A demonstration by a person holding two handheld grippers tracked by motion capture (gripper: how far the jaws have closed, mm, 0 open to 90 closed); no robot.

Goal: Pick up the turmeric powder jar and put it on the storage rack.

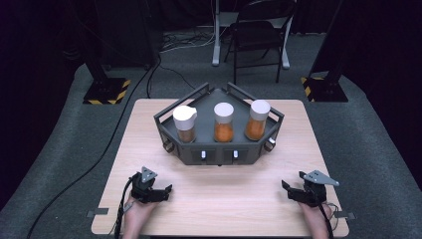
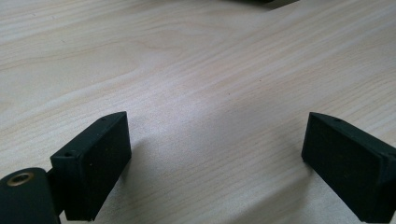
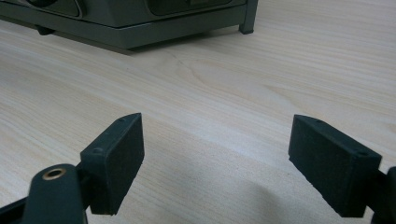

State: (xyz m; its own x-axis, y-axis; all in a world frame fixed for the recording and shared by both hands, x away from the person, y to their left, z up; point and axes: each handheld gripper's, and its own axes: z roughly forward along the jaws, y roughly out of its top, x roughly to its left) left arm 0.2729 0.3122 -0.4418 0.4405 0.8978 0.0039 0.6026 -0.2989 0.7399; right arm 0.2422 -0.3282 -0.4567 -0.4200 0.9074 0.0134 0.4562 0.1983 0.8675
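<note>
Risk on the left: clipping the rack's [image 1: 219, 154] front rail on the way to the left jar [image 1: 185, 123], tipping its white lid askew. Left gripper [image 1: 158, 191] low on the table [image 1: 219, 199], jaws spread, nothing between, hand flat at the near edge. Middle jar [image 1: 224, 122] and right jar [image 1: 257, 119] upright in the rack, well apart from both hands; possible knock against neighbours from a wide approach. Right gripper [image 1: 293, 191] likewise resting near the edge, jaws spread, empty, angled toward the rack.

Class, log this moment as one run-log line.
left tool: open, empty | right tool: open, empty | three jars: upright in rack | table: both tools resting
</note>
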